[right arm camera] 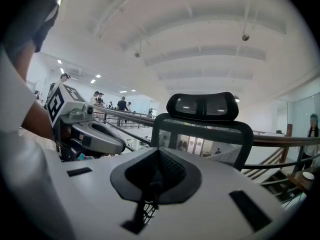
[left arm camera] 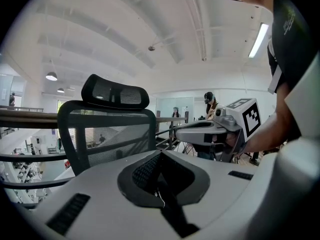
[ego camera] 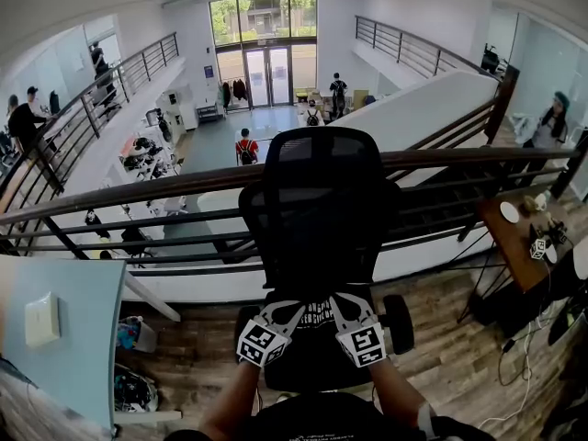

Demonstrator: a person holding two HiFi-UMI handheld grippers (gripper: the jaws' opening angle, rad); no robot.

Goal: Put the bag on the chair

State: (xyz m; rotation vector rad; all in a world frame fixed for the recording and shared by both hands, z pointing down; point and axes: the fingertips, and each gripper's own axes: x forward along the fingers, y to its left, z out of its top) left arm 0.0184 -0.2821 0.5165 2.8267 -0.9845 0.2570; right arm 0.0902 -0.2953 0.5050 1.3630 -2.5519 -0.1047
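pinching the bag's left edge, the left gripper (ego camera: 296, 305) has its jaws pressed together on black fabric. the bag (ego camera: 317, 318) hangs in the middle, over the seat of the mesh chair (ego camera: 317, 200). the right gripper (ego camera: 338, 303) clamps its printed right edge.

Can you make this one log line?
left gripper: shut on bag | right gripper: shut on bag | bag: over chair
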